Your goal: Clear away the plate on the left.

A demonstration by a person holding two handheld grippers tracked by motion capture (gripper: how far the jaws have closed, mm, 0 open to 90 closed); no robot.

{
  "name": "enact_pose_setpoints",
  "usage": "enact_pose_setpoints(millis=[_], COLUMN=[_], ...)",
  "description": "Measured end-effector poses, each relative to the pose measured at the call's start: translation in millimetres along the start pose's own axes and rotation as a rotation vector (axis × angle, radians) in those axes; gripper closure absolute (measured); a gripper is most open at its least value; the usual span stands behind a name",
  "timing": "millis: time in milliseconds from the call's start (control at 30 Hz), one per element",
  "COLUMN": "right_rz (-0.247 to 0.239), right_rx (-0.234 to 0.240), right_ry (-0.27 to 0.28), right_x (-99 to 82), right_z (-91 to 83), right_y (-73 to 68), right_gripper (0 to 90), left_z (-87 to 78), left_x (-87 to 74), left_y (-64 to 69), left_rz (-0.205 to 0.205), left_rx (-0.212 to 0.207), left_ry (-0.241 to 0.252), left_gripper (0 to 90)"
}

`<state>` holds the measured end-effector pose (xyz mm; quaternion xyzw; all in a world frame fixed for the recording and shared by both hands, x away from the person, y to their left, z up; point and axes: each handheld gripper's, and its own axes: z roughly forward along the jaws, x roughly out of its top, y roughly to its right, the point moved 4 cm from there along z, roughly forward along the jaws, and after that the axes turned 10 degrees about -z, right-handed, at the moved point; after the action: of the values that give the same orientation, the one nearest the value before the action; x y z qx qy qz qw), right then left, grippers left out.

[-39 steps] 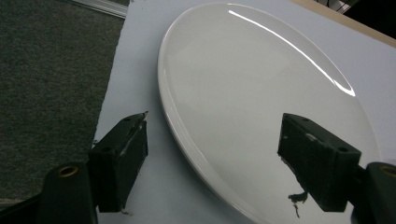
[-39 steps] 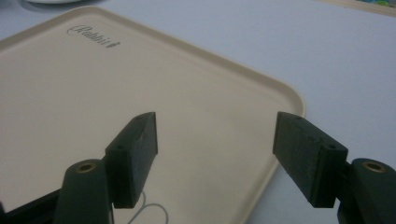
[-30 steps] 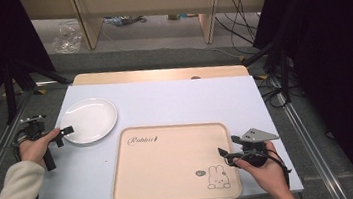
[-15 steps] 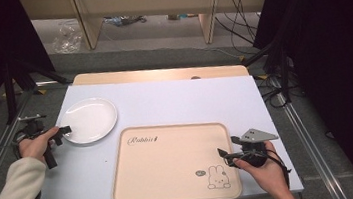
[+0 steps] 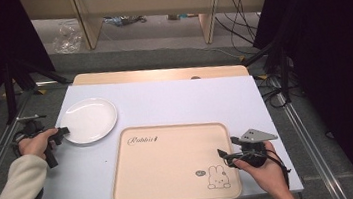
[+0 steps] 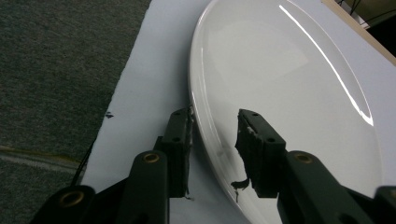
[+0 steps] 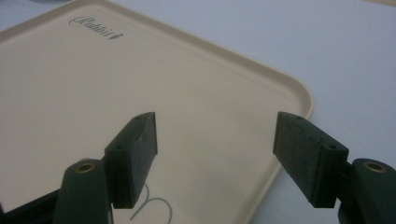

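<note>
A white plate (image 5: 89, 120) lies at the left of the white table. My left gripper (image 5: 60, 133) is at the plate's left rim. In the left gripper view the plate (image 6: 280, 93) has its rim between the jaws of the left gripper (image 6: 215, 116), one jaw outside the rim and one over the plate's inside. The jaws have just been closing and a gap remains on the inner side. A beige tray (image 5: 171, 155) with a rabbit drawing lies in front. My right gripper (image 5: 223, 155) stands open over the tray's near right corner (image 7: 289, 88), its jaws (image 7: 215, 121) holding nothing.
The table's left edge (image 6: 126, 84) drops to grey floor just beside the plate. A wooden board (image 5: 161, 74) lies along the table's far edge. Shelving legs and cables stand on the floor beyond.
The left gripper's jaws have narrowed around the plate's rim. Both hands have stayed where they were.
</note>
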<state>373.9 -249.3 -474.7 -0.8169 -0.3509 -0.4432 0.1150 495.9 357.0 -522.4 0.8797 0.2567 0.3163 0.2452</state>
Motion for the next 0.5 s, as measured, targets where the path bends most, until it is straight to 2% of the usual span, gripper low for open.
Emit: enact_pose_setpoints(millis=[100, 267, 333, 367, 400, 433, 467, 500], right_rz=[0.001, 0.0, 0.001, 0.001, 0.0, 0.003, 0.01, 0.009], right_rx=[0.001, -0.001, -0.003, -0.003, -0.003, -0.002, 0.0, 0.002], right_ry=[-0.001, 0.0, 0.002, 0.002, 0.003, 0.003, 0.002, 0.0], right_x=[-0.2, 0.0, 0.2, 0.2, 0.2, 0.2, 0.4, 0.5], right_z=[0.1, 0.0, -0.3, -0.3, -0.3, -0.4, -0.6, -0.7], right_y=[0.1, 0.1, 0.4, 0.4, 0.6, 0.5, 0.1, 0.2], right_gripper=[31.3, 31.3, 31.2, 31.2, 31.2, 31.2, 31.2, 31.2], left_z=[0.9, 1.6, 2.9, 4.2, 3.4, 3.4, 3.1, 2.4], left_x=[0.9, 0.9, 1.9, 2.1, 2.2, 2.2, 2.1, 2.0], left_y=[1.0, 0.8, 1.8, 1.3, 0.4, 0.4, -3.0, -4.9], left_rz=[-0.009, -0.022, -0.044, -0.055, -0.086, -0.086, -0.117, -0.124], left_rx=[0.02, 0.026, 0.014, -0.011, -0.023, -0.023, -0.053, -0.06], left_ry=[-0.003, -0.011, -0.002, 0.011, -0.005, -0.005, -0.007, -0.015], left_gripper=[69.3, 71.1, 71.9, 71.9, 73.3, 74.0, 75.0, 75.7])
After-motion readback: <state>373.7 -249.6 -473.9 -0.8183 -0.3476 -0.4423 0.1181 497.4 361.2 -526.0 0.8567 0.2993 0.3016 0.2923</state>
